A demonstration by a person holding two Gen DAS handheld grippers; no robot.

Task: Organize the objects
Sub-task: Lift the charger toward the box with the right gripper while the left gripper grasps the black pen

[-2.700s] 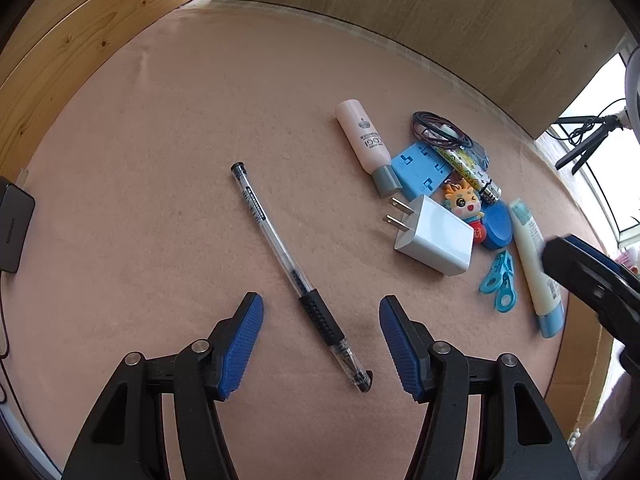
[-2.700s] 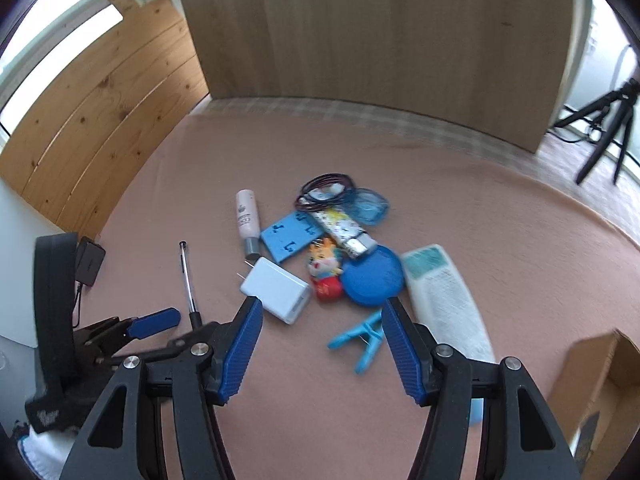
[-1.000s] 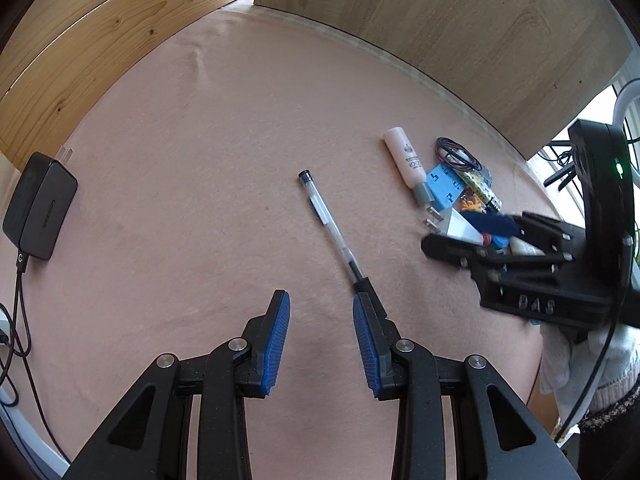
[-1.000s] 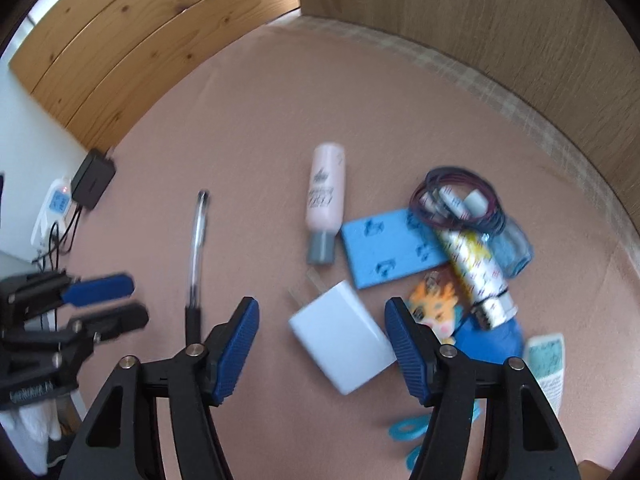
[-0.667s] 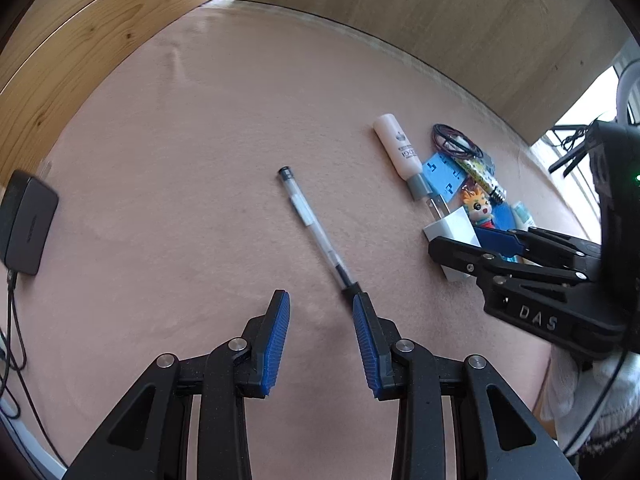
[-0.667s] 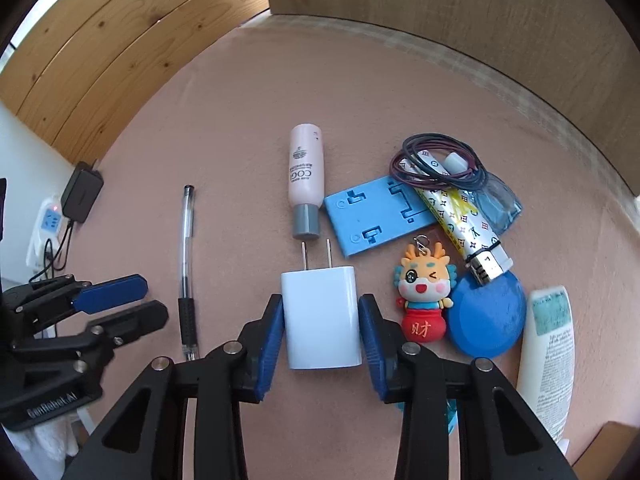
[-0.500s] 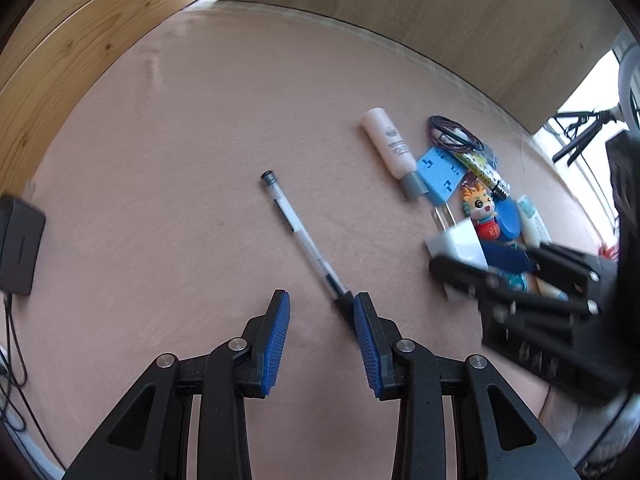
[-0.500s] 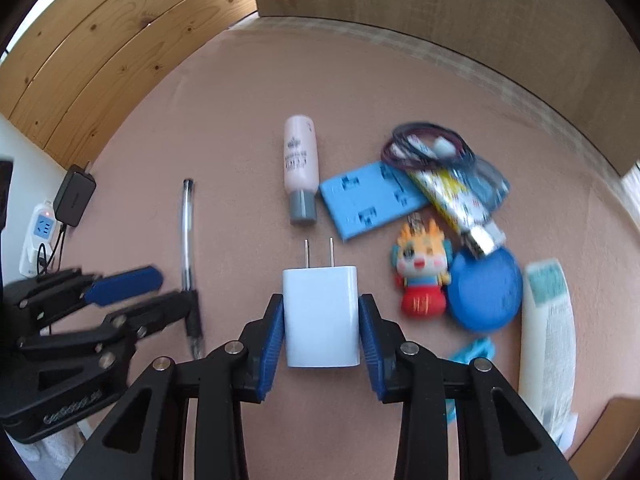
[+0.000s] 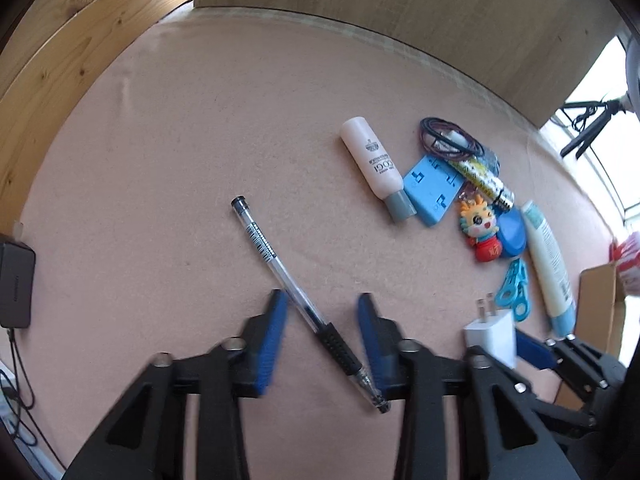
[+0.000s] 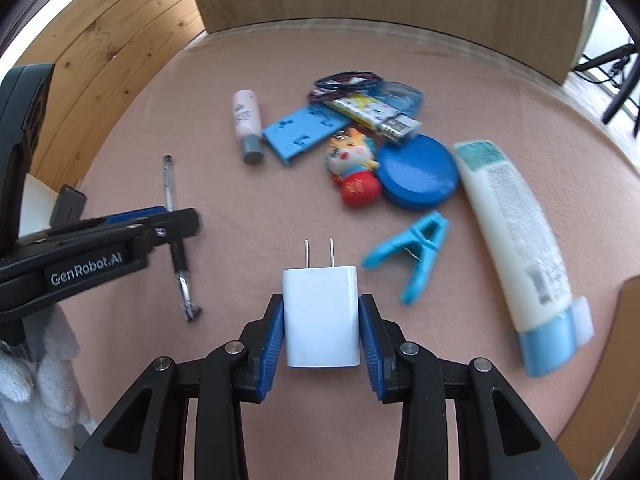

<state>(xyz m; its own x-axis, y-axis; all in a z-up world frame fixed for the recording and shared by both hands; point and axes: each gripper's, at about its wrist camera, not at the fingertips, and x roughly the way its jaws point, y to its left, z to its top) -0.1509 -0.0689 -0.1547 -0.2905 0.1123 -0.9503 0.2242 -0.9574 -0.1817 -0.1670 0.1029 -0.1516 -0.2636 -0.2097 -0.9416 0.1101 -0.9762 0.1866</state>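
Note:
A clear pen [image 9: 298,298] with a black grip lies slantwise on the pink mat [image 9: 192,128]. My left gripper [image 9: 322,336] is open and straddles the pen's grip; neither pad touches it. My right gripper [image 10: 320,320] is shut on a white plug charger [image 10: 320,316], prongs pointing forward, held above the mat. In the left wrist view the charger [image 9: 490,336] shows at lower right. The right wrist view shows the left gripper [image 10: 176,218] over the pen [image 10: 170,184].
A pile sits beyond: pink bottle [image 10: 246,120], blue stand [image 10: 304,130], dragon toy [image 10: 352,172], blue round lid [image 10: 416,178], blue clip [image 10: 416,252], cream tube [image 10: 512,232], hair ties [image 10: 348,80]. A cardboard box [image 9: 600,304] stands right, a black adapter [image 9: 14,284] left.
The right gripper has shut on the charger and drawn it back out of the pile. The left gripper narrowed and moved so that the pen's grip now lies between its fingers.

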